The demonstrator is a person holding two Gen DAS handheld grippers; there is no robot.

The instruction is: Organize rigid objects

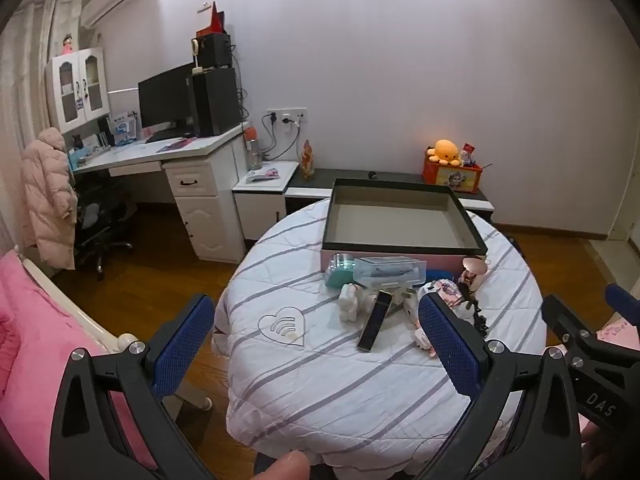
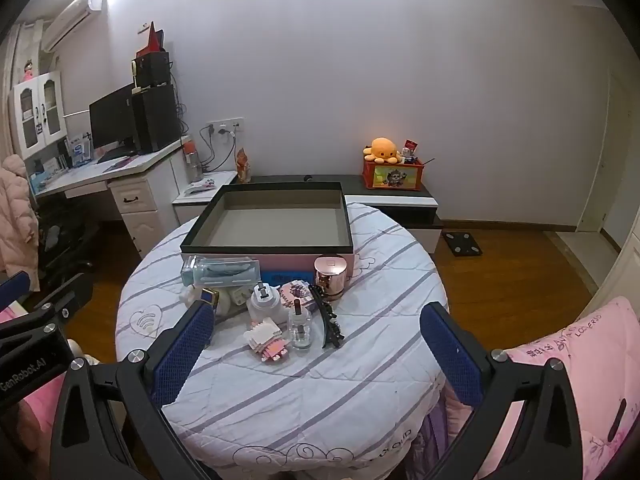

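An empty pink box with a dark rim [image 1: 404, 246] [image 2: 266, 245] stands at the far side of a round table with a striped white cover [image 1: 320, 380] [image 2: 280, 392]. In front of it lie a clear plastic case [image 1: 390, 271] [image 2: 220, 270], a teal round tin [image 1: 340, 270], a black slim device [image 1: 375, 319], a rose-gold cylinder [image 2: 330, 276], a small glass bottle [image 2: 300, 326], a black hair clip [image 2: 328, 316], a pink brick figure [image 2: 267, 340] and a white toy [image 1: 349, 300]. My left gripper [image 1: 316, 340] and right gripper [image 2: 316, 344] are open, empty, above the table's near side.
A white desk [image 1: 160, 152] with monitor and computer stands at the back left, with a chair and pink coat [image 1: 48, 200]. A low cabinet [image 2: 392, 200] holds an orange toy box. A pink bed [image 1: 24, 340] is at left, pink bedding [image 2: 580, 360] at right.
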